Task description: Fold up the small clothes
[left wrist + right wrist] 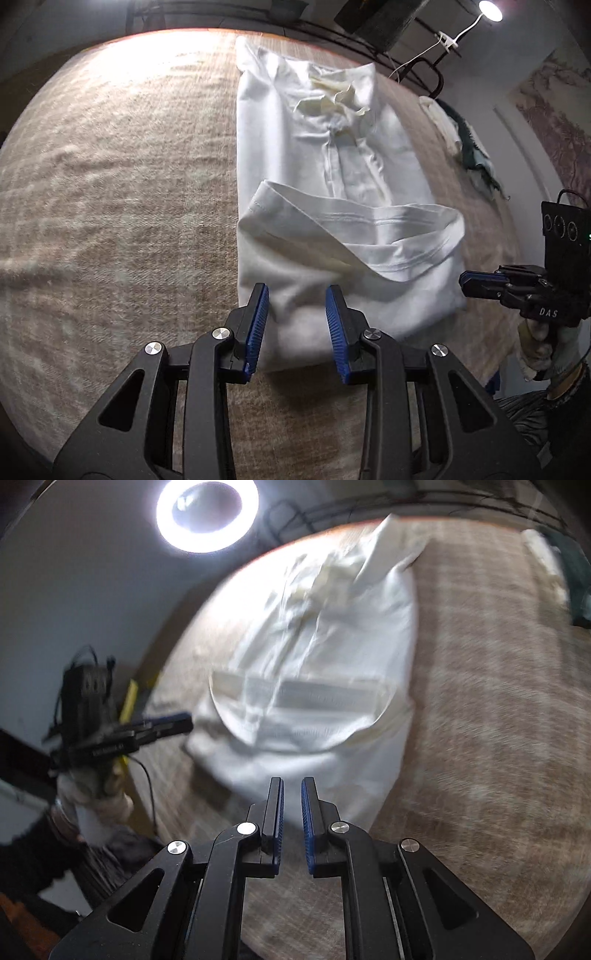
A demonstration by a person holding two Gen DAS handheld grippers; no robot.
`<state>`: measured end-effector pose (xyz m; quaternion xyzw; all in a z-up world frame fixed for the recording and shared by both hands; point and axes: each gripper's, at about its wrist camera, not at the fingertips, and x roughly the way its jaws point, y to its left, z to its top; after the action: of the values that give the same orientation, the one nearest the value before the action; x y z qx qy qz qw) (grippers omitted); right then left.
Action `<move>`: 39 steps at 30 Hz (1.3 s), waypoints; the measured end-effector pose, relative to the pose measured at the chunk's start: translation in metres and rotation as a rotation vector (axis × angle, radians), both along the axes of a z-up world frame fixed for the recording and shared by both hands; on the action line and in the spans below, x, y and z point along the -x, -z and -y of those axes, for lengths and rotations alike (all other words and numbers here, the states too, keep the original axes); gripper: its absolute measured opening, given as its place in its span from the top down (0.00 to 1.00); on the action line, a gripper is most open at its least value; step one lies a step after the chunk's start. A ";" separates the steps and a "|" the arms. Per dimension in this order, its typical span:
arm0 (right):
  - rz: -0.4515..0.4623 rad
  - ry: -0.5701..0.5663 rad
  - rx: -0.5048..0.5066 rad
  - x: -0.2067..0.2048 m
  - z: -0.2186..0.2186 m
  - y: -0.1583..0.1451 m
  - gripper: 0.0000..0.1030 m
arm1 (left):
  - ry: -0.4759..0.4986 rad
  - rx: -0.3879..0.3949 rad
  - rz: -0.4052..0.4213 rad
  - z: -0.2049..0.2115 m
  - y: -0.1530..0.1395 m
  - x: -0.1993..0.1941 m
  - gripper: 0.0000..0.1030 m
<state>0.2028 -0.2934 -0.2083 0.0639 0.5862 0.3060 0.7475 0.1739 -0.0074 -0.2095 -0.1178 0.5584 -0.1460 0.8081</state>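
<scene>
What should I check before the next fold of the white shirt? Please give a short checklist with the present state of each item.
1. Left claw is open and empty: ok, a clear gap between its blue pads.
2. Right claw is free of cloth: ok, its pads stand slightly apart with nothing between them.
3. White shirt lies on the brown blanket, sides already folded in: ok.
4. Bottom hem is folded up flat and even: not ok, it sags loose and slanted.
5. Collar is smooth: not ok, it looks crumpled.
6. Exact shirt edges in the right wrist view: cannot tell, the picture is blurred.
</scene>
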 end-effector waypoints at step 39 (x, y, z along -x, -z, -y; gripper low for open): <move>0.089 0.440 -0.180 -0.231 0.074 0.041 0.60 | -0.229 0.058 0.143 -0.049 -0.004 -0.234 0.53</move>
<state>0.4336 -0.3670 -0.2498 0.2430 0.4951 0.1894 0.8124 0.4084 0.0420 -0.2058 -0.1936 0.4780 -0.0770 0.8533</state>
